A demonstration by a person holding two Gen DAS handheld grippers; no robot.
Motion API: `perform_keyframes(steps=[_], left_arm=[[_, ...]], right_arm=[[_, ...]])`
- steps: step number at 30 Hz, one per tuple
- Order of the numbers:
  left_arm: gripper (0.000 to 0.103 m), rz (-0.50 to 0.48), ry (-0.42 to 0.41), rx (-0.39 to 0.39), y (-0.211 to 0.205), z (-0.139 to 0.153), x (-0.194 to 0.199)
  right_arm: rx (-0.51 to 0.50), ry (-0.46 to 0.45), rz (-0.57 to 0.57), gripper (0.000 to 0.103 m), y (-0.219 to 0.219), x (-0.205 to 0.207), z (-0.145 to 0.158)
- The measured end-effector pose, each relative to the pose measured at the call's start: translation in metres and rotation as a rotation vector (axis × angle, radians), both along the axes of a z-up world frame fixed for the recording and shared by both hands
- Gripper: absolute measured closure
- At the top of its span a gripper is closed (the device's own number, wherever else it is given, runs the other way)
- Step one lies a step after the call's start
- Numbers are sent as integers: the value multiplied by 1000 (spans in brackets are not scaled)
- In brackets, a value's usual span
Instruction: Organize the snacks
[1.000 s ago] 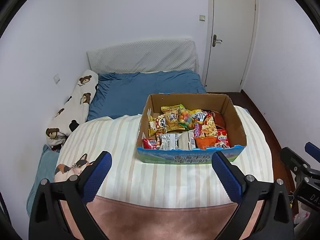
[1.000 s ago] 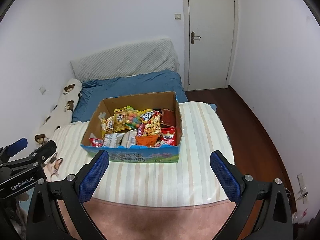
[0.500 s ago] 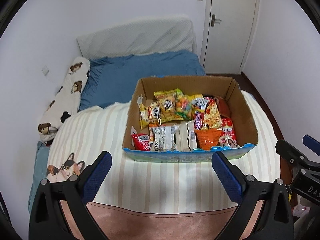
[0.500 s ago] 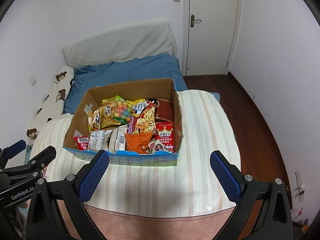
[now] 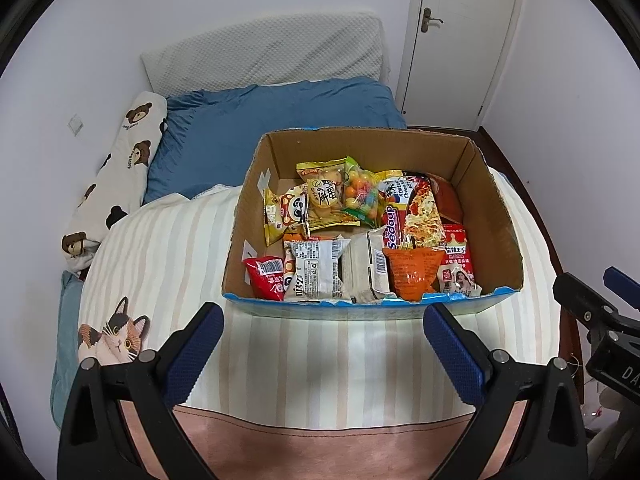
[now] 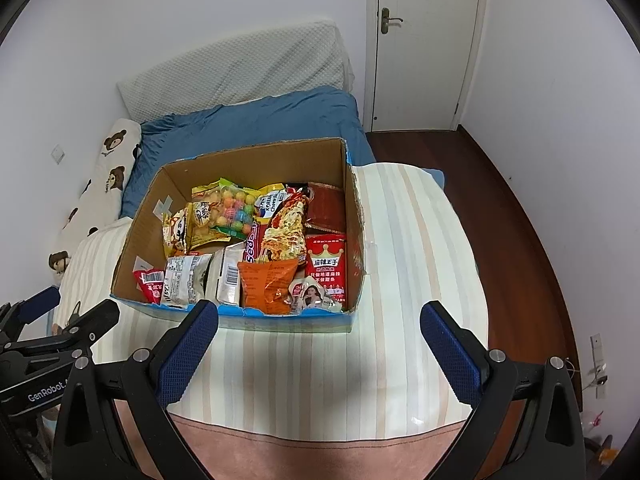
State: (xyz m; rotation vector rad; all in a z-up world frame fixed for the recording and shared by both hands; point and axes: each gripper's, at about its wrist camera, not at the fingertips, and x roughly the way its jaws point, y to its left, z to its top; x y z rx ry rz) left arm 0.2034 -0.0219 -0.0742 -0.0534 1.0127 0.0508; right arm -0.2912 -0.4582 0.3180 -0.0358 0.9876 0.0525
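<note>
An open cardboard box (image 5: 496,216) with a blue printed front stands on a striped bed cover; it also shows in the right wrist view (image 6: 140,224). It holds several snack packets: an orange bag (image 5: 412,276), a red packet (image 5: 266,280), a white wrapper (image 5: 316,274), a yellow bag (image 5: 324,198), a candy-ball bag (image 5: 362,194) and a red noodle pack (image 6: 326,268). My left gripper (image 5: 322,328) is open and empty, just in front of the box. My right gripper (image 6: 318,326) is open and empty, before the box's front right part.
The striped cover (image 5: 320,364) has a pink band at its near edge and a cat print (image 5: 116,336) at left. A blue quilt (image 5: 272,116), a bear-print bolster (image 5: 116,176) and a white headboard pad (image 5: 264,52) lie behind. Wooden floor (image 6: 516,216) and a door (image 6: 424,40) are at right.
Both grippers have moved forward and tilted down toward the box, which now looks larger and closer. Both stay open and empty.
</note>
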Motion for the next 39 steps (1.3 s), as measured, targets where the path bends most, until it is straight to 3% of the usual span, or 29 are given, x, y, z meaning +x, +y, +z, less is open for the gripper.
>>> perform_keyframes(steps=[39], left_arm=[[1,-7,-12,18,-6,6,0]], right_arm=[[-12,22,9,0,3,-7,-1]])
